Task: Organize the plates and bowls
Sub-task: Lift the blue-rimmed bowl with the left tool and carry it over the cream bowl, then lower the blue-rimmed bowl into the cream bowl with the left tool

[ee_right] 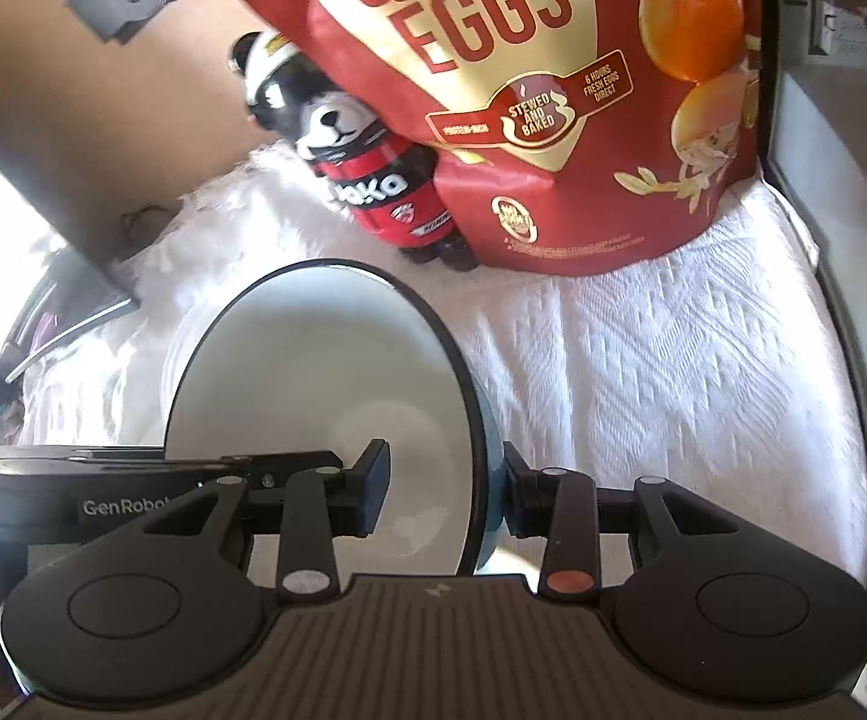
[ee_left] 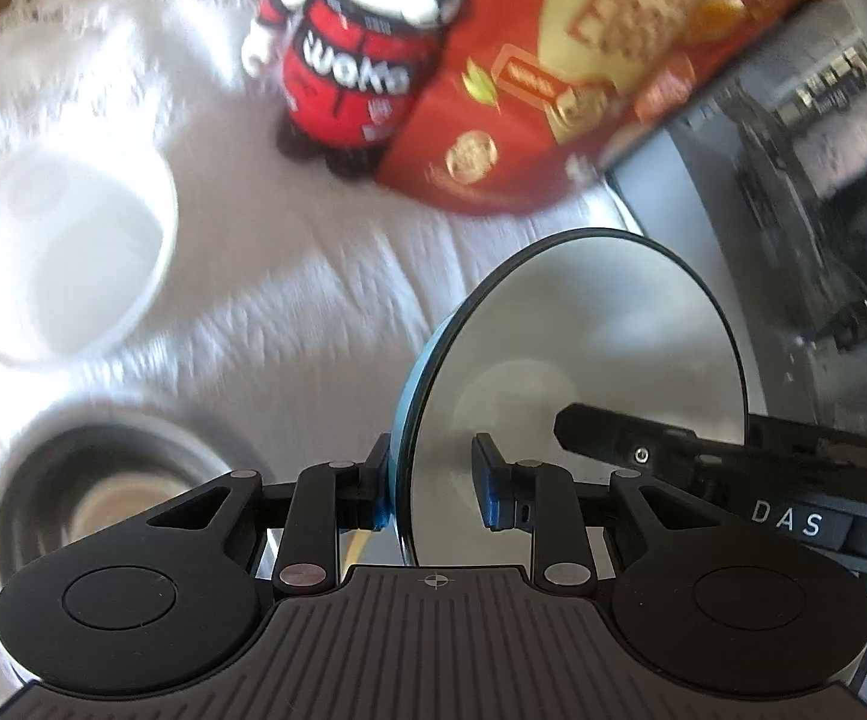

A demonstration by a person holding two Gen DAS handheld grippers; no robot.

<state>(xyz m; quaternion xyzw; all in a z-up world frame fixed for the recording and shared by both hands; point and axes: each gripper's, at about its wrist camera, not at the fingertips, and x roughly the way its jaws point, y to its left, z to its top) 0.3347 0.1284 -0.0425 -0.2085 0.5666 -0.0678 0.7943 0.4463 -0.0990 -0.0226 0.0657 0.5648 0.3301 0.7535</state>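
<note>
Both grippers hold a blue bowl (ee_left: 583, 348) with a white inside and a dark rim, tilted above the white cloth. My left gripper (ee_left: 430, 450) is shut on its near rim, with one finger (ee_left: 376, 468) on the blue outside and the other inside. My right gripper (ee_right: 442, 462) is shut on the opposite rim of the same bowl (ee_right: 325, 372), one finger (ee_right: 373, 480) inside and one outside. A white bowl (ee_left: 61, 258) and a metal bowl (ee_left: 103, 492) rest on the cloth at the left.
A red and black toy figure (ee_left: 355, 60) and a tall red snack bag (ee_right: 553, 90) stand at the back of the white cloth (ee_right: 673, 390). The table edge runs along the right, with dark equipment (ee_left: 823, 180) beyond it.
</note>
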